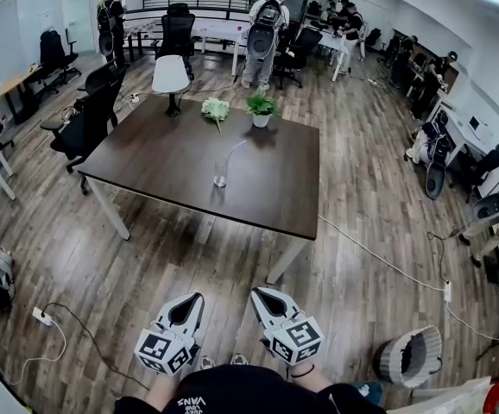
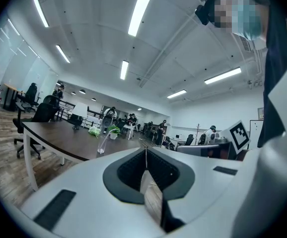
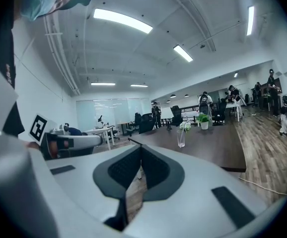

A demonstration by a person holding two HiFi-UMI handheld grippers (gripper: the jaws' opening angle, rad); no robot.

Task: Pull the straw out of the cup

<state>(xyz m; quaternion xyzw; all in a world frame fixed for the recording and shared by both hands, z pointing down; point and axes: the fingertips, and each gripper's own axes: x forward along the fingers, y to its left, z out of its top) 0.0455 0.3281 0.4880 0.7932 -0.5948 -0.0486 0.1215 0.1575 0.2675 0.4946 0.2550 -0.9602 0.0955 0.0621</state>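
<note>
White straw aslant up-right in cup; left hand-held gripper, right hand-held gripper closed.

Saw a dark brown table on white legs, over a grey-brown wood-grain floor. On the table, noted a clear cup, a pale straw and a green plant in a white pot. Short of the table, found the left gripper and right gripper white, black-padded, with black-and-white square markers.
</note>
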